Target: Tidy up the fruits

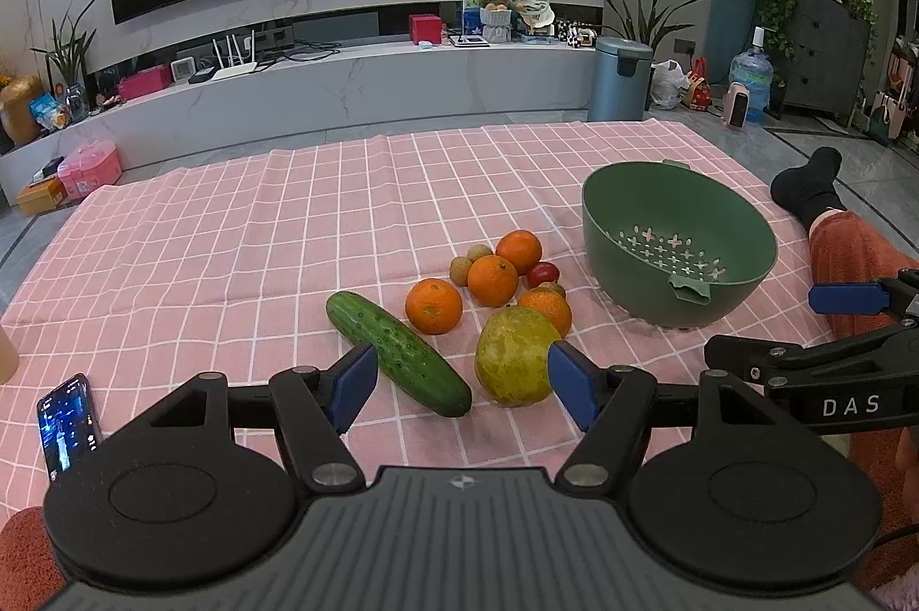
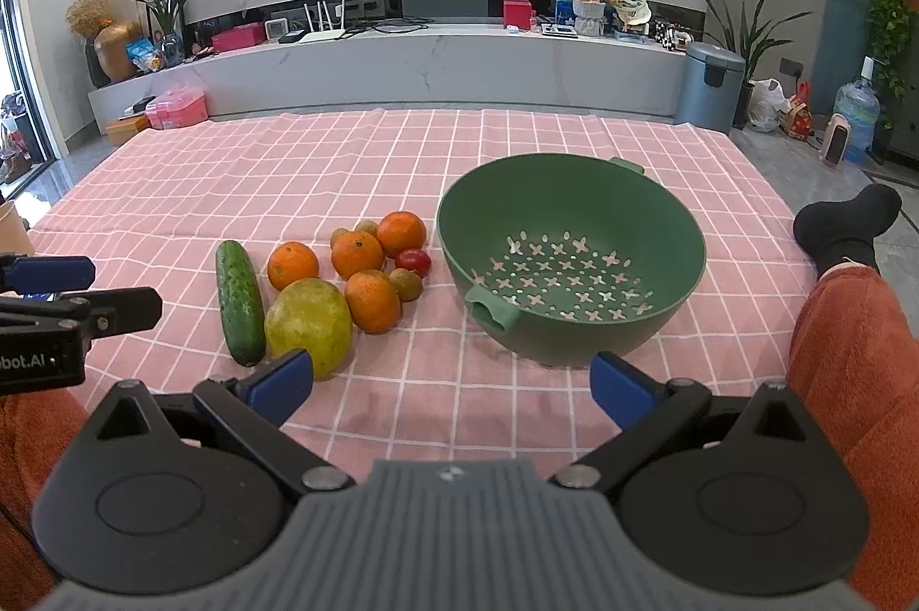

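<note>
Left wrist view showed the left gripper (image 1: 462,384) held low over the pink checked cloth (image 1: 230,238), its blue pads spread wide with nothing between them. Just ahead of it lay the cucumber (image 1: 399,352) and a large yellow-green fruit (image 1: 514,355), probably a mango. Behind these the fruit sat in a loose cluster: four oranges, the nearest at the front left (image 1: 433,305), a small red fruit (image 1: 543,273) and a few small brownish fruits (image 1: 462,265) that could not be identified.

The green colander bowl (image 1: 741,232) stood to the right of the pile, close but not touching, and held nothing. Judging from that, the sorting had not begun; the step in hand looked like the first approach to a fruit.

In the right wrist view the right gripper (image 2: 451,381) was likewise opened wide and empty, held low near the front edge of the cloth. It pointed at the bare patch between the yellow-green fruit and the colander's near handle (image 2: 494,312). Both grippers were level, side by side, and aimed forward.

The next move would probably call for one gripper to advance and close on a single fruit. The big fruit nearest the left gripper would need almost the full opening. The oranges, being round and packed together, could roll or nudge their neighbours if approached carelessly. A phone (image 1: 68,430) lay at the left, clear of the work.
</note>
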A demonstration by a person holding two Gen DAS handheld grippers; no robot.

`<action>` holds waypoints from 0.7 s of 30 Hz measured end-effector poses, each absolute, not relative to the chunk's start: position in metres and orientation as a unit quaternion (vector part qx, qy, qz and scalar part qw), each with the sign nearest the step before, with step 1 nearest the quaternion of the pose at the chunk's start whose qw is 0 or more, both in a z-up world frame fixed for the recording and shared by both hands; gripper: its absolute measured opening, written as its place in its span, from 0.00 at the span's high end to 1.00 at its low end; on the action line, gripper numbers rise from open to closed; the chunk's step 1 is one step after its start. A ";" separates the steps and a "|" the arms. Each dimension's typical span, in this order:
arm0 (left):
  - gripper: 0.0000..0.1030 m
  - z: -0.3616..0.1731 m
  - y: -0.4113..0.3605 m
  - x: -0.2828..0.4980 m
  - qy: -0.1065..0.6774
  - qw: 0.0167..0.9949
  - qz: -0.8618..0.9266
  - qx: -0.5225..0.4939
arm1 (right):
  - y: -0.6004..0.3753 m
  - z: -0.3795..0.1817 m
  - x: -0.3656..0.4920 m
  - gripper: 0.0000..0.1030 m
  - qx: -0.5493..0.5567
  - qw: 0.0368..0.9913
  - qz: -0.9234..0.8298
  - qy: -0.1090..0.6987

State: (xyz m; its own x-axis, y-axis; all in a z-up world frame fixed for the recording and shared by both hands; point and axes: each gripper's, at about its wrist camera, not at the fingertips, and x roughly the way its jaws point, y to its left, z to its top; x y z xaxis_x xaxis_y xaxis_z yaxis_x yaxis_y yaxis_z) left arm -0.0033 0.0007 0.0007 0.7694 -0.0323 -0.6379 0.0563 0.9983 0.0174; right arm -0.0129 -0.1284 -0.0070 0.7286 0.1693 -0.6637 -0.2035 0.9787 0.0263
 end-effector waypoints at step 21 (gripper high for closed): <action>0.22 0.000 0.001 -0.003 0.339 0.940 -0.024 0.016 | -0.129 -0.010 -0.012 0.04 -0.024 0.928 0.097 0.358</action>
